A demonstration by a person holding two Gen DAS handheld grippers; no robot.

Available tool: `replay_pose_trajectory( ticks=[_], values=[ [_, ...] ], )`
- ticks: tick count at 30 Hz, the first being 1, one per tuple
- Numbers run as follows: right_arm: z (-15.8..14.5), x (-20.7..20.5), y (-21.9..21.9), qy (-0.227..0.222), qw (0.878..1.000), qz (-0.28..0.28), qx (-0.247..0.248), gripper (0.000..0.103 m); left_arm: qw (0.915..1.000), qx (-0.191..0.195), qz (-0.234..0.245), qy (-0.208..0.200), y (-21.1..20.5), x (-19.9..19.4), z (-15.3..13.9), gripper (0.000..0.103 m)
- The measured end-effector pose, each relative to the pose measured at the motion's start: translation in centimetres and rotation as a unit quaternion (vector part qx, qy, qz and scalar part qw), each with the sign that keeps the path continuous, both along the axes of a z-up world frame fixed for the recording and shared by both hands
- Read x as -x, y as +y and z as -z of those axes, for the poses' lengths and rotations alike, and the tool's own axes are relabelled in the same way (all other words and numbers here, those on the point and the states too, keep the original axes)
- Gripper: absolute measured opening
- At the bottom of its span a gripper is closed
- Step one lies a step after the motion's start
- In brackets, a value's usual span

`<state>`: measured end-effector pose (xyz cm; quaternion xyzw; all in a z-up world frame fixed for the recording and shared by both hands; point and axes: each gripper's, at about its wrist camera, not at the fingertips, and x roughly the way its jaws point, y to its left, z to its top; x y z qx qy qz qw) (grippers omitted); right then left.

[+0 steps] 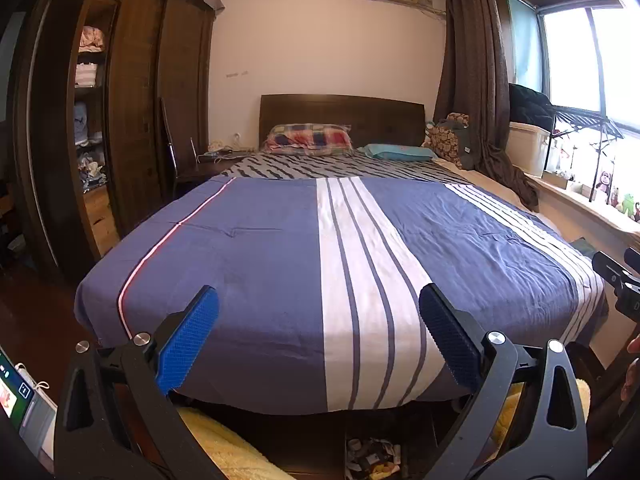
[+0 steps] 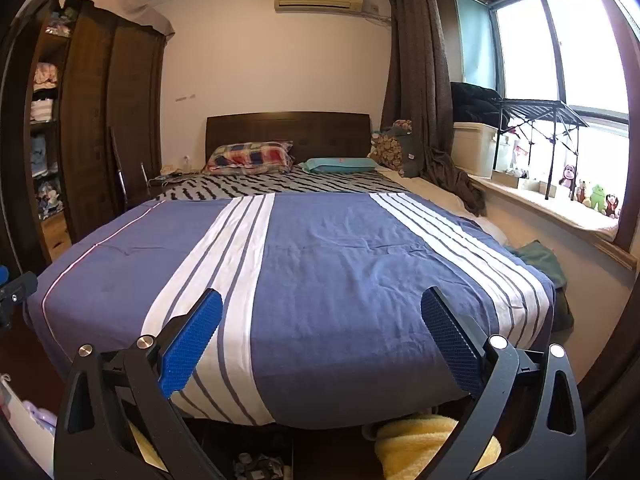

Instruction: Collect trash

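A dark bin holding crumpled wrappers and paper trash (image 1: 372, 458) sits on the floor at the foot of the bed, at the bottom edge of the left wrist view. It shows again, partly cut off, as the trash bin (image 2: 260, 466) in the right wrist view. My left gripper (image 1: 318, 296) is open with nothing between its blue pads, held above the bed's foot end. My right gripper (image 2: 322, 296) is also open and holds nothing, level with the same bed edge. Neither gripper touches the trash.
A bed with a blue and white striped cover (image 1: 260, 260) fills the middle. A yellow fluffy mat (image 2: 420, 440) lies on the floor beneath the grippers. A dark wardrobe (image 1: 132, 100) stands left, and a window sill with toys (image 2: 592, 200) runs right. A green cloth (image 2: 540, 256) lies beside the bed.
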<state>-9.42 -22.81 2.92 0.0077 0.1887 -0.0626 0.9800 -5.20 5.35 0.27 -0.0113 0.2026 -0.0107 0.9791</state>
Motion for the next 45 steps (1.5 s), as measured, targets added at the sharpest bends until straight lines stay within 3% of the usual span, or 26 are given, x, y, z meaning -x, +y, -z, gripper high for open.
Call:
replay_pose_trajectory(
  ticks=[45],
  values=[
    [0.17,-0.40,0.57,0.010,1.000,0.010,-0.005,0.100,0.9999,0.001,-0.010,0.004,-0.11,-0.28,-0.21,0.095]
  ],
)
